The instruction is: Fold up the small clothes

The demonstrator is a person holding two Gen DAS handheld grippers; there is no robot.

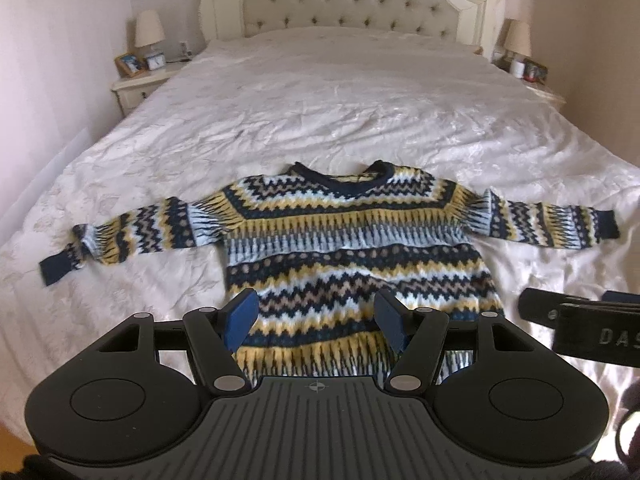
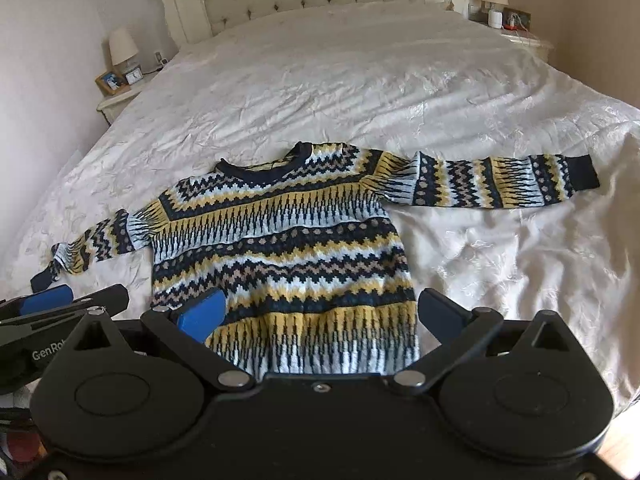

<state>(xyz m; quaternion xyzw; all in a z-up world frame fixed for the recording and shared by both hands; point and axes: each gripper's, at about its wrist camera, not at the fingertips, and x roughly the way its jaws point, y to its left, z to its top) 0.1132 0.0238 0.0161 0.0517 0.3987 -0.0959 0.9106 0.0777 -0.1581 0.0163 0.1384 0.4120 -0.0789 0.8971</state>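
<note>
Left wrist view: our left gripper [image 1: 316, 322] has its jaws apart, nothing between them — the sweater [image 1: 352, 248] lies flat on the bed [image 1: 320, 100] just ahead of and under the blue pads [image 1: 242, 320], sleeves spread. Right wrist view: our right gripper [image 2: 320, 316] is also released, hovering over the sweater's [image 2: 280, 240] hem; the left gripper [image 2: 60, 304] sits just beside it, at its left.

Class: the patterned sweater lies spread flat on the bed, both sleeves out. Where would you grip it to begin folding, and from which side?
Grip the sweater at a sleeve's dark cuff, coming in from that outer side. The sleeve lies straight out on the bed, so its free end probably lifts and swings across the body easily.
</note>
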